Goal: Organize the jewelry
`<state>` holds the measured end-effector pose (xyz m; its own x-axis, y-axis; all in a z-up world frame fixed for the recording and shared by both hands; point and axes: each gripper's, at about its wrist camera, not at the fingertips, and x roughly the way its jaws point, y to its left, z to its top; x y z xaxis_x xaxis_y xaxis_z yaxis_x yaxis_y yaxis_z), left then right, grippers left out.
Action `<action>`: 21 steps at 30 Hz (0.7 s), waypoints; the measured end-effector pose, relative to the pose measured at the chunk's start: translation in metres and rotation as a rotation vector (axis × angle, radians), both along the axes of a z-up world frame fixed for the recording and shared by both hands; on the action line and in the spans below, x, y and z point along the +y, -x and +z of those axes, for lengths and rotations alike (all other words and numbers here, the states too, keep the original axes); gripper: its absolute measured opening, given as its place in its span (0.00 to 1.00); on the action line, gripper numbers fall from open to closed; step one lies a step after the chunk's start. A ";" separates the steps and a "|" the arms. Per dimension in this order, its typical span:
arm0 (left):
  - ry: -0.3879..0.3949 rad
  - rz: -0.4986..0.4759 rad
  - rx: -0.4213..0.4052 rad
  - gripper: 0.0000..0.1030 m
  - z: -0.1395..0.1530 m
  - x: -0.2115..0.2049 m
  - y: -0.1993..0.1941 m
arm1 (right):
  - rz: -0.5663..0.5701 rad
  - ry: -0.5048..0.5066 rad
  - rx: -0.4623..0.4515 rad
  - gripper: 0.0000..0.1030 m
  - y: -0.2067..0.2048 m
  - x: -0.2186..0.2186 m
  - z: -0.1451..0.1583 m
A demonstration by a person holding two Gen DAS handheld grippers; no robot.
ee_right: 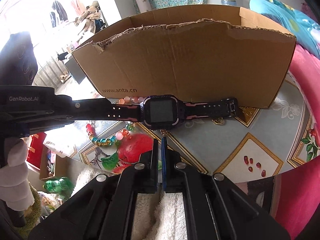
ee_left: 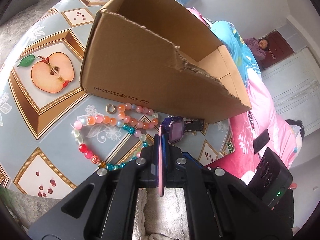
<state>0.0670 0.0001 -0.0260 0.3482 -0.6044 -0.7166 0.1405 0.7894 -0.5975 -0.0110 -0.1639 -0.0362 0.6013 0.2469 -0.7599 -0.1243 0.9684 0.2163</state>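
A purple and black watch (ee_left: pixel 176 130) with a pink-lined strap hangs just in front of the torn cardboard box (ee_left: pixel 140 64). My left gripper (ee_left: pixel 161 138) is shut on one end of its strap. In the right wrist view the watch (ee_right: pixel 160 110) stretches sideways before the box (ee_right: pixel 190 64), with the left gripper (ee_right: pixel 109 108) coming in from the left. My right gripper (ee_right: pixel 160 142) is shut just below the watch face. A fine gold chain (ee_right: pixel 165 133) shows at its tips; I cannot tell if it is pinched. A bead necklace (ee_left: pixel 112 120) and a gold ring (ee_left: pixel 110 108) lie on the table.
The round table (ee_left: pixel 46 120) has a fruit-pattern cloth and ends close below both grippers. Pink bedding (ee_left: pixel 266 108) lies to the right, with a person (ee_left: pixel 260 46) far behind it. A white-gloved hand (ee_right: pixel 16 170) holds the left gripper. A green bottle (ee_right: pixel 58 184) lies on the floor.
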 end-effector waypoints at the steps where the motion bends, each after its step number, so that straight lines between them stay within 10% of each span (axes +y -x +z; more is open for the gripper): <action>1: -0.007 0.003 0.001 0.02 -0.002 0.001 -0.002 | 0.002 0.007 -0.001 0.03 -0.001 0.001 0.000; 21: 0.024 -0.028 -0.022 0.02 -0.001 0.008 -0.006 | -0.015 -0.074 0.104 0.01 -0.035 0.000 -0.007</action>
